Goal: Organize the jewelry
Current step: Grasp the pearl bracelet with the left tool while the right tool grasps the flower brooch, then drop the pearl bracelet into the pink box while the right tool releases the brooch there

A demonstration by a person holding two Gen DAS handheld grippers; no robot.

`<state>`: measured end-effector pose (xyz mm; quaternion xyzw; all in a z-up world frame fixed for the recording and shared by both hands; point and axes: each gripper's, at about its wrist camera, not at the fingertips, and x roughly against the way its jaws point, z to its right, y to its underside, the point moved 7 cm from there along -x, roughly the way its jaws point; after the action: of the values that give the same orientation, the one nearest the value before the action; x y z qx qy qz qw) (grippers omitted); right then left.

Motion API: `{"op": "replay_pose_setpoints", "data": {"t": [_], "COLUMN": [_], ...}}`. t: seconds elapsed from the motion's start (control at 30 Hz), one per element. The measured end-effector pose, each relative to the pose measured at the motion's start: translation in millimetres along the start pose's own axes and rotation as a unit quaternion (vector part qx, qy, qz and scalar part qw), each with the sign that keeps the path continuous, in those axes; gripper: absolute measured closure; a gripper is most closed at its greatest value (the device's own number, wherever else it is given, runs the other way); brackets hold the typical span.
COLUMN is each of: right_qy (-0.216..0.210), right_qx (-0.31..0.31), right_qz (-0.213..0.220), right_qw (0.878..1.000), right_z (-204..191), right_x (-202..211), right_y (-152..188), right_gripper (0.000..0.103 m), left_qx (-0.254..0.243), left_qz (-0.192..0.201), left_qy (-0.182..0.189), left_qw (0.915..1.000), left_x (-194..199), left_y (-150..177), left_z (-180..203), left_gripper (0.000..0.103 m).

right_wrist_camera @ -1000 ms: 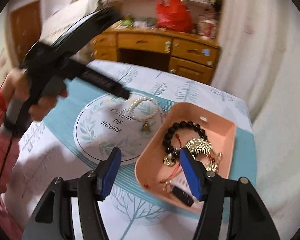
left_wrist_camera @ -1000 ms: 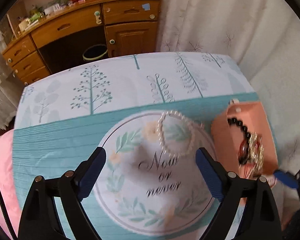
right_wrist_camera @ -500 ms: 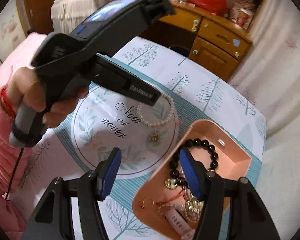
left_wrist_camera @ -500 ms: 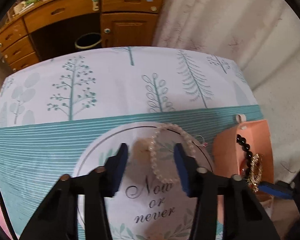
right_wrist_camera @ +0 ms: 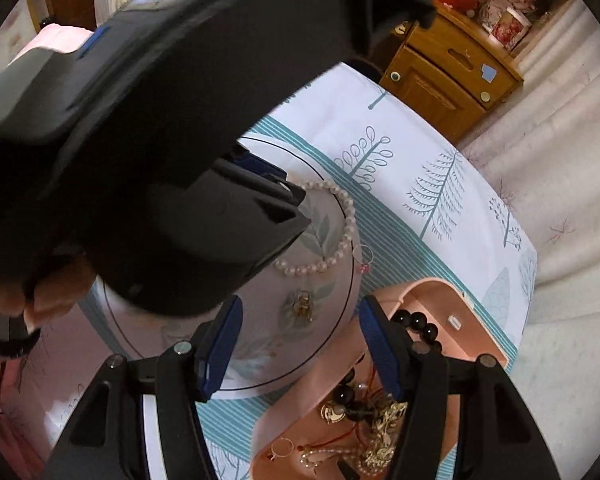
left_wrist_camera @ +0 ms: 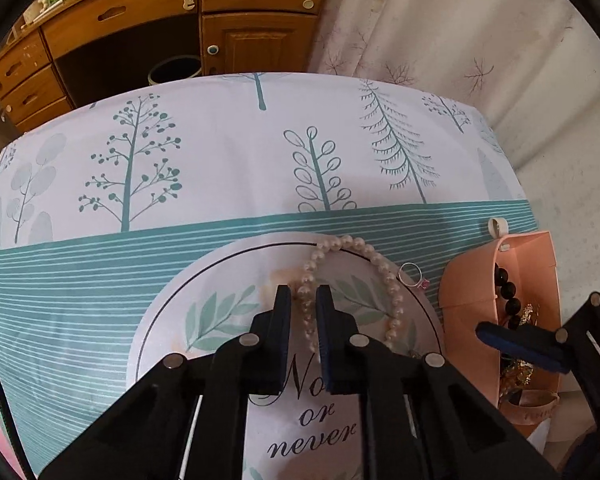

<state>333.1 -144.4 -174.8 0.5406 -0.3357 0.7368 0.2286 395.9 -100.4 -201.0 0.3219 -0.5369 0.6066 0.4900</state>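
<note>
Pinching pearl bracelet [left_wrist_camera: 342,276] between left gripper [left_wrist_camera: 303,304] fingers

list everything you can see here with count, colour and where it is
round white pearl bracelet: 1, white, on the printed circle of the tablecloth, one side between the left tongs' fingers
thin silver ring with a pink stone: 1, silver and pink, on the cloth between bracelet and tray
small gold charm: 1, gold, on the printed circle near the tray
rectangular pink plastic tray: 1, pink, right side of the table
black bead bracelet: 1, black, in the tray
tangled gold jewelry: several pieces, count unclear, in the tray
tree-print tablecloth: 1, white and teal, covering the table
wooden desk: 1, brown, behind the table
left tongs: 1, black with blue pads, nearly shut around the pearls
right tongs: 1, open, above the tray edge
</note>
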Motion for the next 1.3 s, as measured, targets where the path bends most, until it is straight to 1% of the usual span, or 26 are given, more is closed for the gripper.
{"op": "replay_pose_setpoints", "data": {"t": [0.03, 0.1, 0.2, 0.27, 0.37, 0.43, 0.5, 0.53, 0.6, 0.63, 0.7, 0.73, 0.77, 0.8, 0.83, 0.97, 1.03, 1.13, 1.3], "right_qy": [-0.002, -0.011, -0.022, -0.015, -0.016, -0.013, -0.001, 0.004, 0.004, 0.004, 0.003, 0.002, -0.012, -0.025, -0.037, -0.038, -0.044, -0.067, -0.102], "right_qx": [0.0, -0.002, -0.008, -0.008, -0.003, -0.001, 0.008, 0.013, 0.007, 0.003, 0.0, 0.001, -0.001, -0.005, -0.01, -0.014, -0.018, -0.028, -0.054], "right_qz": [-0.002, -0.007, -0.015, -0.022, -0.024, -0.028, -0.042, -0.049, -0.056, -0.057, -0.06, -0.061, -0.065, -0.069, -0.074, -0.074, -0.076, -0.066, -0.033], "right_qw": [1.0, 1.0, 1.0, 1.0, 1.0, 1.0, 0.999, 0.999, 0.998, 0.998, 0.998, 0.998, 0.998, 0.997, 0.997, 0.996, 0.996, 0.995, 0.993], "right_z": [0, 0, 0, 1, 0, -2, -2, -2, 1, 4, 6, 4, 2, 1, 0, 0, -2, -4, -5], "right_x": [-2, -7, -13, -18, -21, -21, -26, -30, -32, -33, -33, -33, -32, -33, -32, -30, -29, -22, -5], "right_y": [-1, -2, -2, -2, -2, -3, -2, -1, -1, 0, 0, -1, -1, -1, -1, 2, 5, 8, 12], "right_gripper": [0.042, 0.043, 0.043, 0.044, 0.049, 0.049, 0.049, 0.053, 0.056, 0.06, 0.063, 0.069, 0.079, 0.085, 0.088, 0.088, 0.088, 0.088, 0.088], "left_qx": [-0.001, -0.008, -0.001, 0.004, 0.02, 0.032, 0.043, 0.049, 0.058, 0.064, 0.072, 0.075, 0.078, 0.08, 0.08, 0.077, 0.08, 0.086, 0.091], "left_qz": [0.002, 0.009, 0.014, 0.015, 0.017, 0.018, 0.018, 0.019, 0.022, 0.024, 0.024, 0.025, 0.027, 0.03, 0.033, 0.05, 0.054, 0.061, 0.084], "left_qy": [-0.002, -0.008, -0.023, -0.031, -0.037, -0.03, -0.028, -0.033, -0.044, -0.045, -0.036, -0.031, -0.029, -0.03, -0.029, -0.022, -0.013, 0.005, 0.017], "left_qw": [1.0, 0.9999, 0.9996, 0.9994, 0.999, 0.9989, 0.9985, 0.9981, 0.9971, 0.9967, 0.9964, 0.9964, 0.9961, 0.9959, 0.9958, 0.9956, 0.9952, 0.9944, 0.9922], "left_x": [0, 0, 0, 3, 6, 8, 10, 12, 15, 16, 15, 16, 18, 20, 22, 32, 35, 43, 65], "left_y": [1, 0, -2, -2, -3, -3, -3, -3, -2, -2, -4, -4, -4, -5, -5, -7, -7, -8, -8], "left_z": [0, 1, -6, -14, -30, -39, -50, -55, -66, -70, -74, -76, -78, -79, -79, -77, -77, -81, -85], "left_gripper": [0.096, 0.096, 0.097, 0.097, 0.097, 0.097, 0.097, 0.097, 0.097, 0.097, 0.097, 0.097, 0.098, 0.098, 0.098, 0.098, 0.098, 0.098, 0.098]}}
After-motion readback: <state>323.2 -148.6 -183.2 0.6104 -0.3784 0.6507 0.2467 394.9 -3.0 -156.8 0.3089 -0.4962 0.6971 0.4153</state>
